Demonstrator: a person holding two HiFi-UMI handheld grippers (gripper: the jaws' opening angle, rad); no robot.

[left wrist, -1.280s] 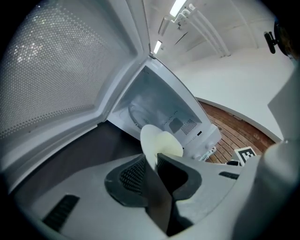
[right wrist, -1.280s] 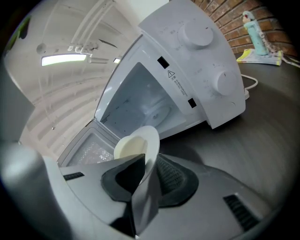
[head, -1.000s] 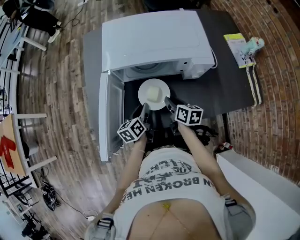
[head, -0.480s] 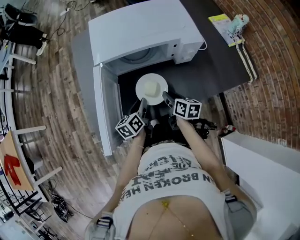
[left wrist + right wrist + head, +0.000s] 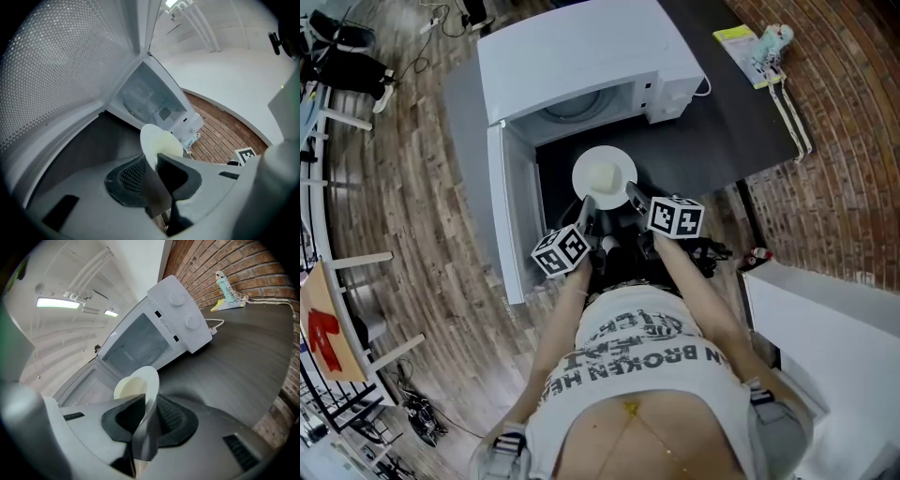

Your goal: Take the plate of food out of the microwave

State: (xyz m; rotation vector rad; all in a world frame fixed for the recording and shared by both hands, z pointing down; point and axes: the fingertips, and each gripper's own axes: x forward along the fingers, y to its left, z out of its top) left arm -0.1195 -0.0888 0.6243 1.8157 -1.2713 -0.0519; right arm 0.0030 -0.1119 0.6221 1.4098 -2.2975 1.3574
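Nearest the person, the left hand-held gripper [image 5: 150, 161] is clamped on the near-left rim of the white plate [image 5: 623, 167]. The right hand-held gripper [image 5: 149, 404] is closed on the near-right rim, its jaws having just been tightened slightly with the rim between them. The plate is held outside the microwave [image 5: 581, 56], above the dark desk [image 5: 722, 141], just before the open cavity. A pale block of food [image 5: 602, 176] is carried on it. The microwave door [image 5: 508, 216] is swung open at the left. Farther off, a leaflet [image 5: 739, 47] and a small bottle [image 5: 772, 39] are seen at the desk's far corner.
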